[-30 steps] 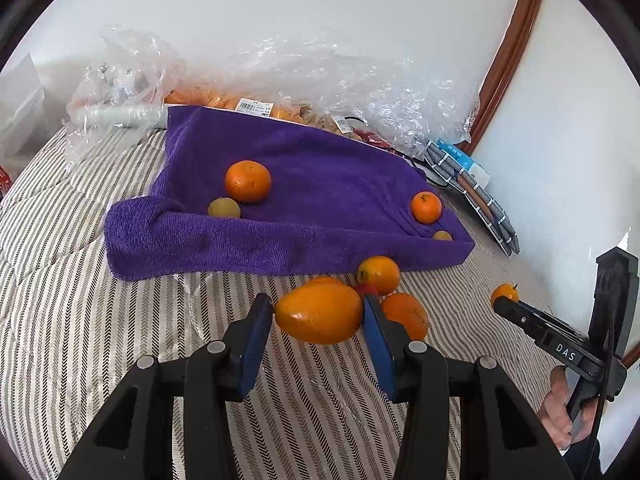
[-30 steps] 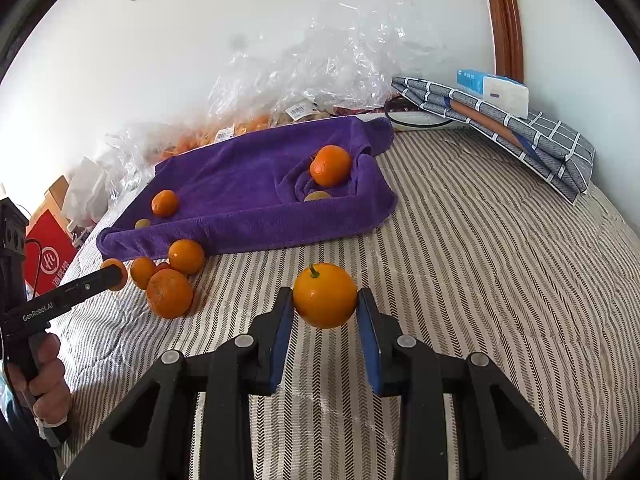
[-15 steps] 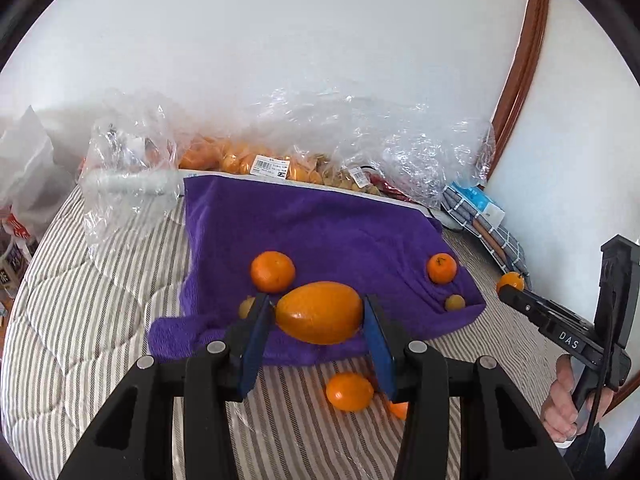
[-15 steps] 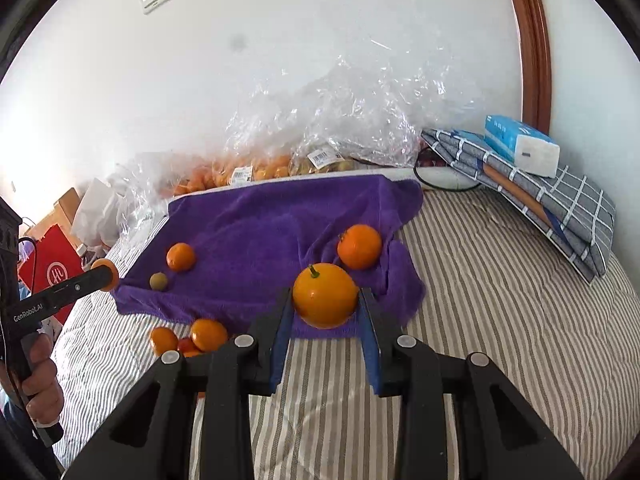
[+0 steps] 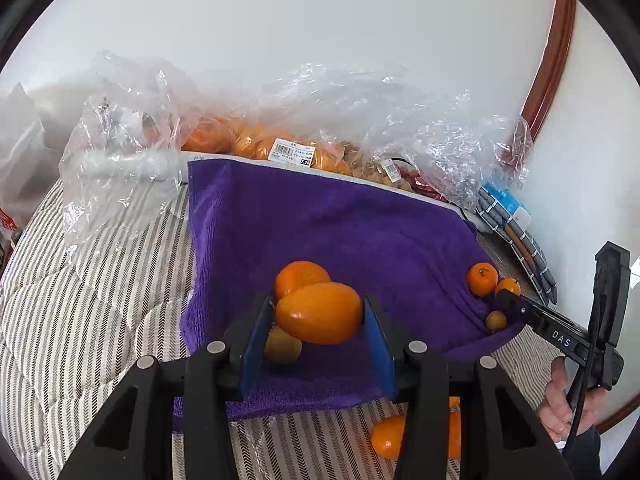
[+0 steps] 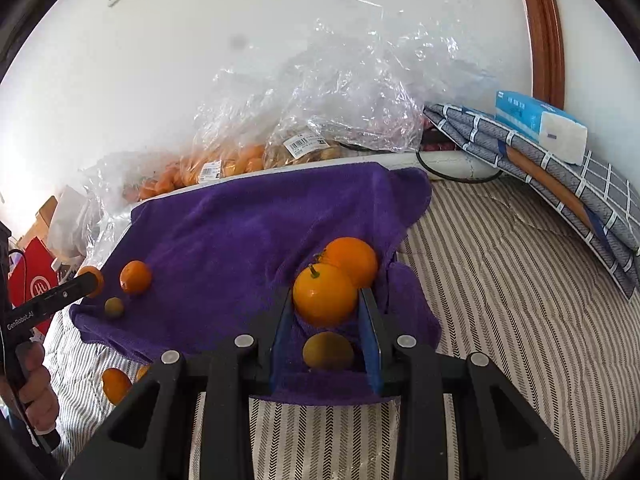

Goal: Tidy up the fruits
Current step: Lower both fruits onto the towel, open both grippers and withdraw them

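Two tongs (image 5: 320, 316) (image 6: 325, 300) each clamped on an orange (image 5: 319, 313) (image 6: 325, 294), above purple towel (image 5: 328, 232), plastic bags (image 5: 400, 128) behind.

An oval orange (image 5: 320, 313) hangs clamped above the purple towel (image 5: 340, 224), a round orange (image 5: 301, 276) behind it; a stemmed orange (image 6: 325, 294) hangs likewise, over a small greenish fruit (image 6: 328, 350) on the towel.

Each camera sits just behind its own gripper, looking forward and down along the fingers, close over the near edge of the purple towel (image 5: 320, 220). The left view faces it from the left end, the right view from the right. Both share the towel (image 6: 240, 232), plastic bags (image 5: 360, 120) and far wall (image 6: 200, 60).
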Available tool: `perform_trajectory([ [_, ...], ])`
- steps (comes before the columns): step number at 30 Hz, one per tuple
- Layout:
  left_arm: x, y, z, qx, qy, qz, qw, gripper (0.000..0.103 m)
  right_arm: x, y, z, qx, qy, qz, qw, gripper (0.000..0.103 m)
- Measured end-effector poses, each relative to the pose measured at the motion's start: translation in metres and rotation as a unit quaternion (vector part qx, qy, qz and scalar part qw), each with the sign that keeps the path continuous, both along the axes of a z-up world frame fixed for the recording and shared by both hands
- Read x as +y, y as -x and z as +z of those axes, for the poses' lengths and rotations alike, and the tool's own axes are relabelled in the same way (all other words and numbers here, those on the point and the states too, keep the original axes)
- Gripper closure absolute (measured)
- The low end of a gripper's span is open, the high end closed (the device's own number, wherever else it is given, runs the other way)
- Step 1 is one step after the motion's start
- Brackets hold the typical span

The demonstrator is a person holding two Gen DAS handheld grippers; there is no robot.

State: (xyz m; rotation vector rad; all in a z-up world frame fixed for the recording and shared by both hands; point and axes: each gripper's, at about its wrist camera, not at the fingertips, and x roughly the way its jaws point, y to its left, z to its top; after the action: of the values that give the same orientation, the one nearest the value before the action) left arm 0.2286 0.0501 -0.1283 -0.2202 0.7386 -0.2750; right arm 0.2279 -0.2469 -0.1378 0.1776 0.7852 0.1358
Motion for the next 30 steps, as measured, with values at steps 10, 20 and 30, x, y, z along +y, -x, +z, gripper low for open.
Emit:
perform_trajectory([
  [10,-0.009,-0.002,-0.011,0.019,0.009,-0.027,0.9994,0.059,-0.001,0.000,-0.002,-0.001,0.008,-0.009,1.000,0.071],
  [20,-0.018,0.001,-0.009,0.009,-0.007,-0.034,0.9994,0.059,0.000,0.008,0.003,-0.019,0.004,-0.014,1.000,0.056],
  [30,-0.018,0.000,-0.011,0.008,-0.021,-0.026,0.9994,0.059,0.003,0.015,0.006,-0.032,0.016,-0.011,0.999,0.054],
])
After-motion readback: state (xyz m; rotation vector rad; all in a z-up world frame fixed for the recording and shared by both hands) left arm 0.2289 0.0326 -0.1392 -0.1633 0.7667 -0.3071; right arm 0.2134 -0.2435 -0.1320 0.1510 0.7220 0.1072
